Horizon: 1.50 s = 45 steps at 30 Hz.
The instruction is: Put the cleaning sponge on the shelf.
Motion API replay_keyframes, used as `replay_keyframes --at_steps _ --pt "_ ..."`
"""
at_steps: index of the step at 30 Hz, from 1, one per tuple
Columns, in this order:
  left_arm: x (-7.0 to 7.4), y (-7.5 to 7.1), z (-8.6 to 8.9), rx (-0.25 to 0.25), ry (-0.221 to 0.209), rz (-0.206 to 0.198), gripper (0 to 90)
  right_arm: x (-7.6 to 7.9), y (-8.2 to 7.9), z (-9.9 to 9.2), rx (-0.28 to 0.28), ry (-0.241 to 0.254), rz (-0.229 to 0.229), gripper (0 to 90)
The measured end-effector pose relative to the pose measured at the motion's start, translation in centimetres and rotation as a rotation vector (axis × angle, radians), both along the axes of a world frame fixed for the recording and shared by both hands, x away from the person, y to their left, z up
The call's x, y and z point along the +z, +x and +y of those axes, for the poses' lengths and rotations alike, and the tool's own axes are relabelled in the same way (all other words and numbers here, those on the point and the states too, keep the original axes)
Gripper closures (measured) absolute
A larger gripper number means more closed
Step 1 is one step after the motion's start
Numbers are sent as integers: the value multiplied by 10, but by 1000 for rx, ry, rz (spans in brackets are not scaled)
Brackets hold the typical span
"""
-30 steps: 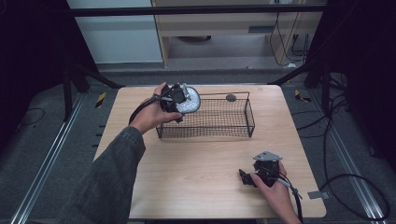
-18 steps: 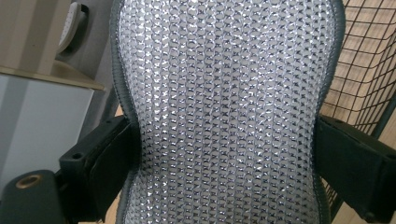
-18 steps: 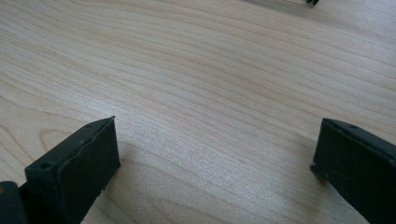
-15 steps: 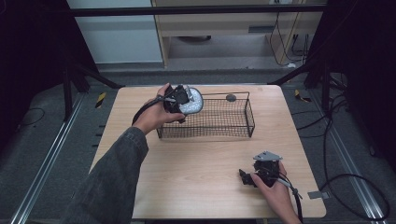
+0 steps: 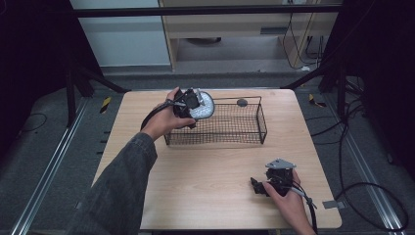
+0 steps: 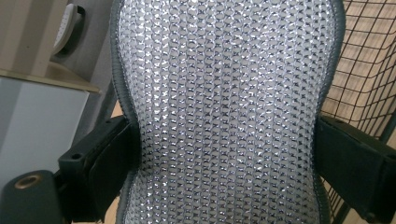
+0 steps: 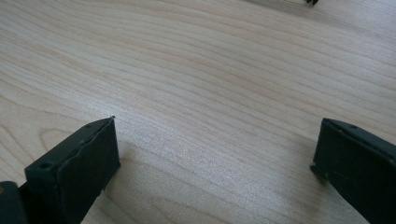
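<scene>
A silvery mesh pad (image 5: pixel 204 105) with a grey rim is pinched between the jaws of my left gripper (image 5: pixel 189 103), which holds it in the air over the left end of a black wire basket (image 5: pixel 244 131). In the left gripper view the pad (image 6: pixel 224 93) stands upright, and my left gripper (image 6: pixel 226 135) squeezes its narrow waist from both sides. My right gripper (image 5: pixel 258 185) rests on the wooden table (image 5: pixel 205 166) near the front right corner, jaws pointing left. In the right gripper view my right gripper (image 7: pixel 217 135) is open, with just bare wood (image 7: pixel 210 70) between its jaws.
A small dark round object (image 5: pixel 242 102) lies just behind the basket's far rim. Black frame legs (image 5: pixel 337 78) stand off the table's back corners, and cables trail on the floor at the right.
</scene>
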<state>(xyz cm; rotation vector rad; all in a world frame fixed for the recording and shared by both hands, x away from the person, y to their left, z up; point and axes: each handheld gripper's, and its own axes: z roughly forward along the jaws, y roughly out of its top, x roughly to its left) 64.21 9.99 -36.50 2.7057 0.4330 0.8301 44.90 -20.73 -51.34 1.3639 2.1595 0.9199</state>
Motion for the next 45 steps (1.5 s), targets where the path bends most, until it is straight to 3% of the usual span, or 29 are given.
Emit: replay_keyframes --at_steps 14,17,23,45 --pt "-8 8 0 5 -5 30 70 0 0 0 -1 -2 0 4" --pt "-10 10 1 16 -35 71 47 0 0 0 -2 -2 0 4" --pt "-9 10 1 23 -62 87 33 0 0 0 -1 -2 0 4" --pt "-4 -2 7 20 -112 77 53 0 0 0 -2 -1 2 4"
